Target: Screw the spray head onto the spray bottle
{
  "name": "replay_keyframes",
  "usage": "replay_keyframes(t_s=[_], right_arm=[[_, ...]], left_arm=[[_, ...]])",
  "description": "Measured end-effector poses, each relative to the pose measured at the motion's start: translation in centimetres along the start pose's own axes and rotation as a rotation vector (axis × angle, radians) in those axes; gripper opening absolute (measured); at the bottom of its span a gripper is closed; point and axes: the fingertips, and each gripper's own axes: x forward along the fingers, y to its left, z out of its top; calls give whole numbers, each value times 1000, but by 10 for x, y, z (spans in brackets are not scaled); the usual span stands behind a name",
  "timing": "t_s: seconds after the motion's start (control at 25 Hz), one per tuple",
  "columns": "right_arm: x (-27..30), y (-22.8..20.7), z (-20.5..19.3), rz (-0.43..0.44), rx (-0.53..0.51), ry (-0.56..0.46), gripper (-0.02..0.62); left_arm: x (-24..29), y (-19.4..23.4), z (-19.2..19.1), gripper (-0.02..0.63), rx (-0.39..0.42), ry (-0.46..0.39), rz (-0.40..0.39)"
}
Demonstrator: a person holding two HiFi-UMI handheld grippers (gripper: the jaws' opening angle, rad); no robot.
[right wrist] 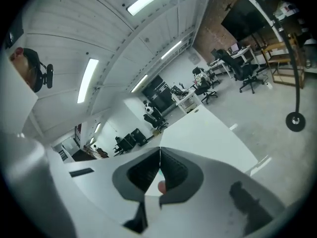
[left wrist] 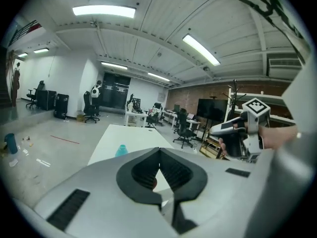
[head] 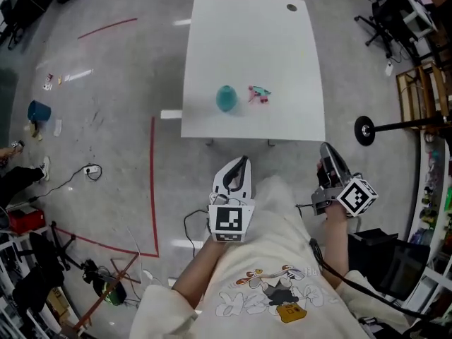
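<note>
Spray bottle (head: 227, 98) stood on the table (head: 247, 34) with the spray head (head: 259, 94) just right of it, both well ahead of the closed, empty left gripper (head: 243, 161) and right gripper (head: 326, 147), the left nearer.

Spray bottle (head: 226, 98) on table (head: 247, 41), near half, left of centre. Spray head (head: 259, 94) lying just right of bottle, not touching. Cable hole (head: 292, 7) at table's far right corner. Left gripper (head: 242, 164) off table, before near edge. Right gripper (head: 328, 150) off near right corner. Stand base (head: 364, 130) on floor, right of table. Tape line (head: 153, 182) on floor, left.
</note>
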Motion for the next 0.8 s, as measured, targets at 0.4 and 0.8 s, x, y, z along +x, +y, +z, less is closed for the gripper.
replay_keyframes(t_s=[0.4,0.8], right_arm=[[153,-18,70,175,38,83,6],[233,-40,89,230,23,243,6]], left_arm=[[150,46,4,8,163,105,-5],[243,138,-53,434,350,47,148]])
